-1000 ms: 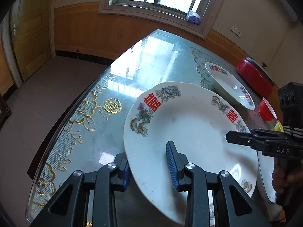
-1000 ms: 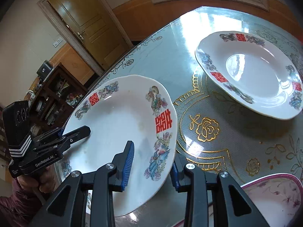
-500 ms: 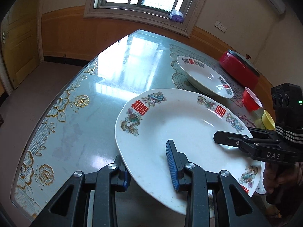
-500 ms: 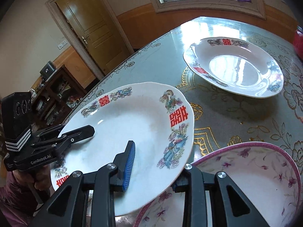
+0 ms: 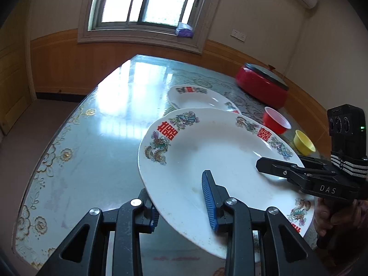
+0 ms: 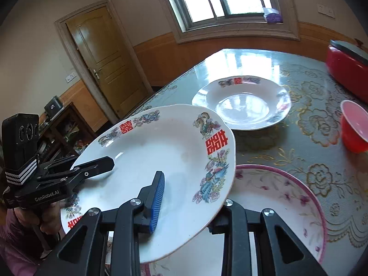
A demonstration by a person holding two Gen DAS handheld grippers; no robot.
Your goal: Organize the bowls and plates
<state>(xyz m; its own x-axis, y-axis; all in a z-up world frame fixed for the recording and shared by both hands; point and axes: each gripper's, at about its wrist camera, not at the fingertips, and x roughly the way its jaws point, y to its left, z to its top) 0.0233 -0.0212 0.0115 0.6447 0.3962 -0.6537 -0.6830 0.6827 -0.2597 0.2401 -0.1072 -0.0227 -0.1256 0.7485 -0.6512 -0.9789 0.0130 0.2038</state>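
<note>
held plate: white, red double-happiness marks and dragon/phoenix prints – lifted off the table, tilted, nothing on it
left gripper: clamped on the plate's near rim, one blue pad on top, the other under the edge
right gripper: gripping the opposite rim the same way – blue pad on top, other finger below
pink-rimmed bowl: floral, on the table right under the held plate's edge; what shows of the inside is bare
second plate: same pattern, flat on the table further out, bare
red cup: beside it, upright, bare
yellow cup: near the red one, contents hidden
red lidded pot: far side, lid on
table: glass top over gold-flower lace cloth
room: window, wood wainscot, door
</note>
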